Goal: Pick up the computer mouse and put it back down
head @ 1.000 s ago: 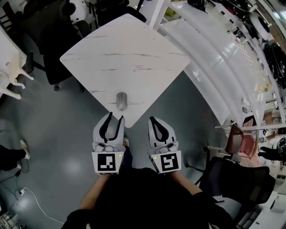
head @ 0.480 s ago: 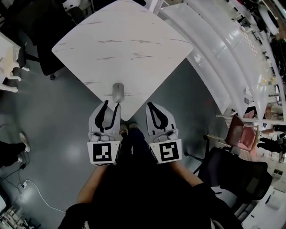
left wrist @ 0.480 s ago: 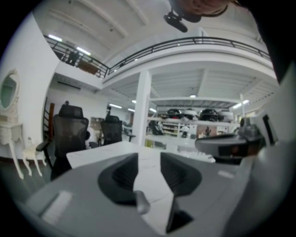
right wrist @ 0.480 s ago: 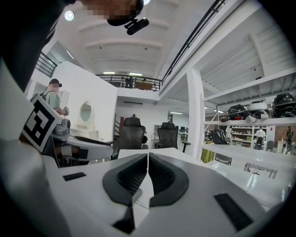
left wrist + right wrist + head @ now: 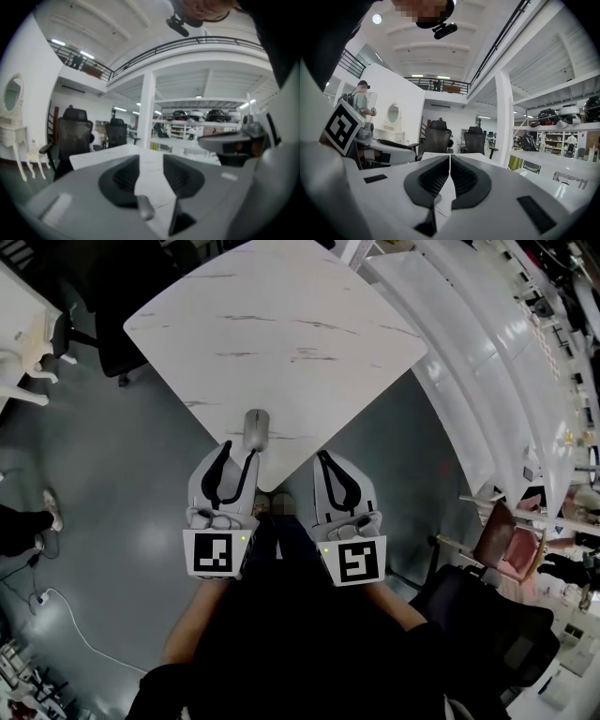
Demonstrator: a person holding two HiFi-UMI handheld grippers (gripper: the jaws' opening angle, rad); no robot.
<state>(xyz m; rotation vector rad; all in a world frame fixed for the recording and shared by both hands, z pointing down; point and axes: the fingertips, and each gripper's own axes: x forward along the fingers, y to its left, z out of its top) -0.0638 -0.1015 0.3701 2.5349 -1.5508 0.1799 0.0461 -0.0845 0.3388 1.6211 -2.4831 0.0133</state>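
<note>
Closing in on the computer mouse (image 5: 256, 430): over the last second your left gripper (image 5: 239, 451) has come forward and a bit lower. Its tips now sit just beside the mouse's near end instead of short of it. Jaws are spread partway, the same width as before, with no pad on anything. The left gripper view shows the mouse (image 5: 145, 208) in the gap, untouched. It lies flat on the table (image 5: 281, 324) by the near corner, unmoved. Your right gripper (image 5: 323, 457) came up alongside, jaws pressed together, empty. Judgement: approach nearly done, pick not started. Next move is probably to straddle the mouse and squeeze.
</note>
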